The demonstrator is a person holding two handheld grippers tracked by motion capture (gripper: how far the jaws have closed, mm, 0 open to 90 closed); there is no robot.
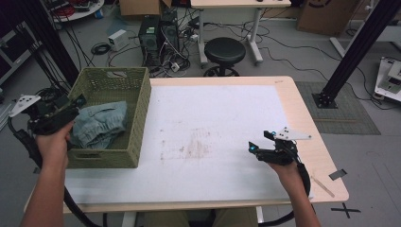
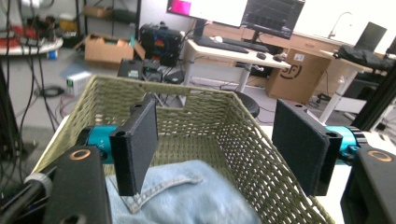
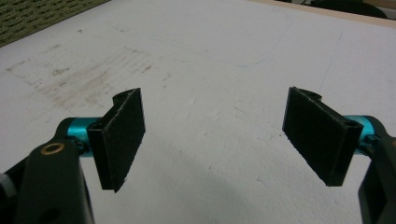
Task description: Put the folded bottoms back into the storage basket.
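Denim garment point(image 1: 100, 124) lies crumpled inside woven basket point(image 1: 135, 142), directly below left tongs point(image 1: 77, 101), jaws wide, nothing gripped. Right tongs point(image 1: 252, 147) idle, wide, well right of basket over worktop point(image 1: 227, 113).

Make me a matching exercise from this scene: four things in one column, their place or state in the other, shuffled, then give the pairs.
Things:
1. jeans
2. basket
3. left gripper
4. right gripper

Places or states:
A. open, above the bare white table top
B. lying crumpled in the basket
C. open, above the jeans
D. standing at the table's left edge

Pairs: 1-B, 2-D, 3-C, 4-A
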